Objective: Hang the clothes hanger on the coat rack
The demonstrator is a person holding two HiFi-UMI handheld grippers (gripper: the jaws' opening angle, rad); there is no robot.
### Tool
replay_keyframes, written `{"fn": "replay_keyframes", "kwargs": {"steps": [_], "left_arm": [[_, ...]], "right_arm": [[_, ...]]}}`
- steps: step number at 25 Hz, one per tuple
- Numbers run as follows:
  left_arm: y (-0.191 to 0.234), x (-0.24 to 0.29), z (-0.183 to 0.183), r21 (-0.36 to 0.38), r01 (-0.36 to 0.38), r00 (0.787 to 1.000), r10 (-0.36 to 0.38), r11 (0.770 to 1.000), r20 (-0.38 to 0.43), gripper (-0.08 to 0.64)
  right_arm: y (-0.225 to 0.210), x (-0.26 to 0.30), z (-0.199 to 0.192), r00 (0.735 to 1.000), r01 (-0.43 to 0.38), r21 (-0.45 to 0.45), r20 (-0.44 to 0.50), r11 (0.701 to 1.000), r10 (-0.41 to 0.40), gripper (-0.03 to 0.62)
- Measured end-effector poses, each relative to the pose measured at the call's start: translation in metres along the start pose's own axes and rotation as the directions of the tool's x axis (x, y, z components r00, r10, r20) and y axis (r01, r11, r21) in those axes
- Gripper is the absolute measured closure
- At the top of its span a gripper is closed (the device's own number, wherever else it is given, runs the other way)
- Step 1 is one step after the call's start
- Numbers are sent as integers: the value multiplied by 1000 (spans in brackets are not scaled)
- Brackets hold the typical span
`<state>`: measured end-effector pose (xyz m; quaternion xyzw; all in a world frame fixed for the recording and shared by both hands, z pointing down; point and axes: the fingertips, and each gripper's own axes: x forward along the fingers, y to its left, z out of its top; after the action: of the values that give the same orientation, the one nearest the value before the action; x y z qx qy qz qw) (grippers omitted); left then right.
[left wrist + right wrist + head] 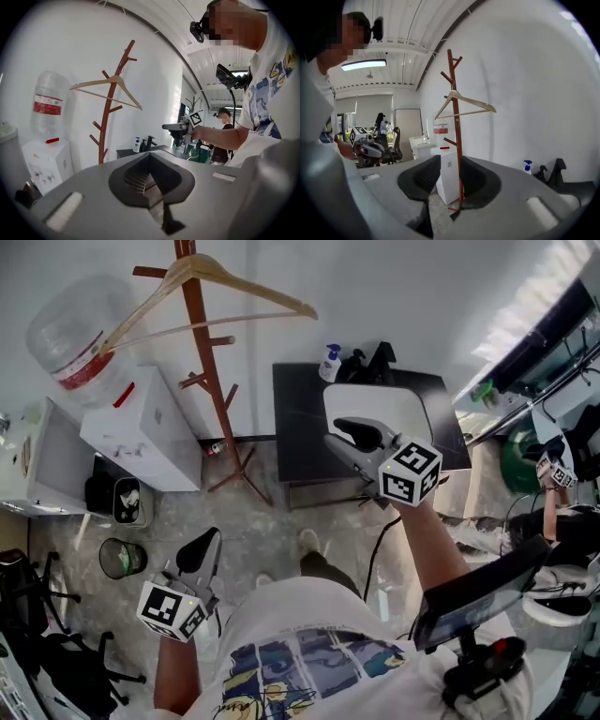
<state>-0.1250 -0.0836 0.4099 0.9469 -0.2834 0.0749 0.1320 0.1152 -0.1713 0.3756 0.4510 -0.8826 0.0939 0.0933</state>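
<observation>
Though the top of the coat rack [212, 381] is cropped, the clothes hanger [251, 284] hangs on it, far from the right gripper [349, 432], jaws parted and empty, and the left gripper [201, 547], jaws closed.

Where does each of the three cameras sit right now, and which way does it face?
Head view: on the person's head, facing steeply down at black table, coat rack and hanger; both forearms, left gripper, right gripper and shirt show.
Left gripper view: on that gripper, along its shut jaws toward the white wall; torso, right forearm show.
Right gripper view: along its open jaws toward the coat rack; left gripper shows.
Both gripper views share the hung hanger.
</observation>
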Motion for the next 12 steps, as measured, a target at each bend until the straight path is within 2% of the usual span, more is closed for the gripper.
{"fn": "replay_keyframes", "kwargs": {"steps": [3, 5, 9, 12], "left_arm": [[4, -8, 1, 16, -13, 1000, 13, 1000, -2, 557], [4, -11, -1, 26, -4, 1000, 5, 1000, -5, 557], [-2, -14, -2, 34, 26, 999, -25, 999, -21, 557], [-10, -14, -8, 34, 52, 998, -51, 998, -31, 558]], "right_arm": [[39, -20, -11, 998, 47, 9, 43, 999, -48, 541], [62, -33, -19, 995, 83, 19, 61, 996, -84, 575], [101, -49, -29, 983, 151, 28, 98, 988, -153, 592], [130, -49, -33, 986, 135, 5, 103, 991, -134, 592]]}}
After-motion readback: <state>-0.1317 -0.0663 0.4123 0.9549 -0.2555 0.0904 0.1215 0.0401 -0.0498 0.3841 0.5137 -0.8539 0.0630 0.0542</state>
